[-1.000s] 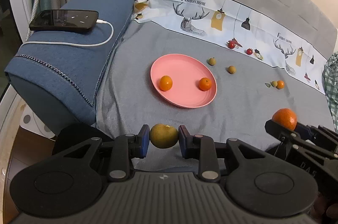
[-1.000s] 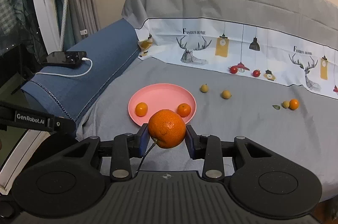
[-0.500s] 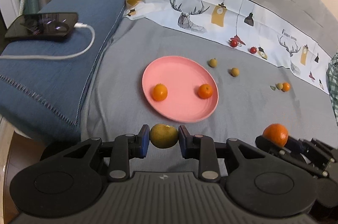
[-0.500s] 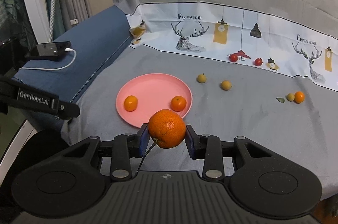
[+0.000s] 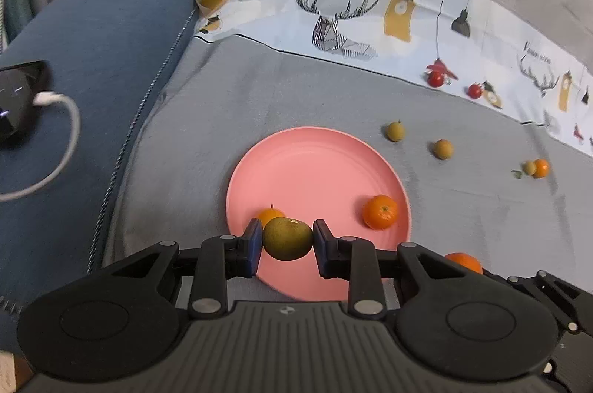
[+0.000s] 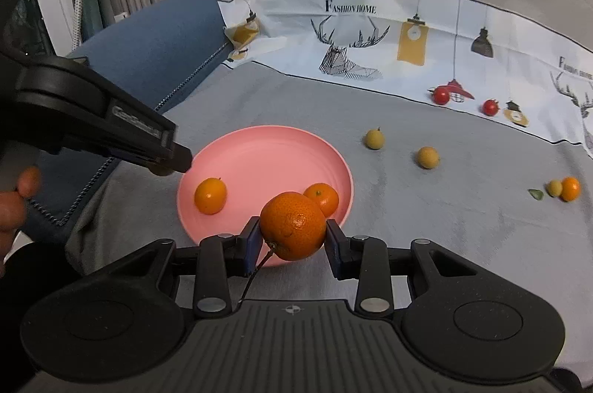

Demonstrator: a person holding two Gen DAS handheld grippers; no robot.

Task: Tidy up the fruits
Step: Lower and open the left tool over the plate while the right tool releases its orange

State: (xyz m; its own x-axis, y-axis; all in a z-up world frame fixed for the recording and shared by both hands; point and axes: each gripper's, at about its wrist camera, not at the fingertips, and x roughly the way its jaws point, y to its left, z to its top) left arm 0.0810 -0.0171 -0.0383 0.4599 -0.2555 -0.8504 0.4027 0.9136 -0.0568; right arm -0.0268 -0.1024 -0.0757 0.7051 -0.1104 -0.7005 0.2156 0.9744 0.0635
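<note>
Nearest, the left gripper [image 5: 288,241] clamps one round olive-green citrus fruit [image 5: 288,238] between its blue pads, over the near rim of the round pink plastic plate [image 5: 315,163]. The right gripper [image 6: 292,243] clamps one large orange mandarin [image 6: 292,226] with a thin stem, at the plate's near right edge. Two small oranges [image 6: 210,195] lie on the plate. Beyond, on the grey bedsheet [image 6: 407,207], lie two yellow-green round fruits [image 6: 374,139], well apart from a touching pair, one small orange fruit [image 6: 570,189] and one pale green. Farthest, two red cherry tomatoes [image 6: 441,95] sit by the printed white border.
</note>
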